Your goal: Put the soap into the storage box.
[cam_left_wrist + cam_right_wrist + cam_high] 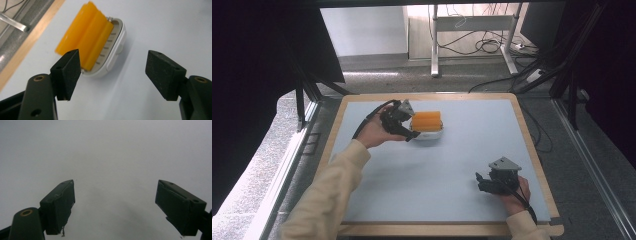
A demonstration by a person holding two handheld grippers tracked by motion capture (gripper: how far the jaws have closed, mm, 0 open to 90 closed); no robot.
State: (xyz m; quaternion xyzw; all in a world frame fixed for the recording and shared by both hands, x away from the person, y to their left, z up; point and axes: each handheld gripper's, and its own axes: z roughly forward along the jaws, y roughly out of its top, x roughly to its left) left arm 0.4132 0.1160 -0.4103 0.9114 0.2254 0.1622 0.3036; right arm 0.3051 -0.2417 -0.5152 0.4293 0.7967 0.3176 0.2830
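Observation:
An orange ridged bar of soap (426, 120) (85, 40) lies in a white soap dish (428, 133) (113, 55) at the middle back of the light blue mat (452, 165). My left gripper (408, 131) (113, 75) hovers just left of the dish, jaws wide open and empty; the dish's near end shows beyond my left jaw. My right gripper (482, 181) (115, 207) rests low at the mat's front right, jaws open over bare mat with nothing between them.
The mat lies on a wooden board (532, 150) with a raised edge all round. Metal frame rails (592, 165) run along both sides. A desk leg and loose cables (482, 45) stand on the floor beyond the board.

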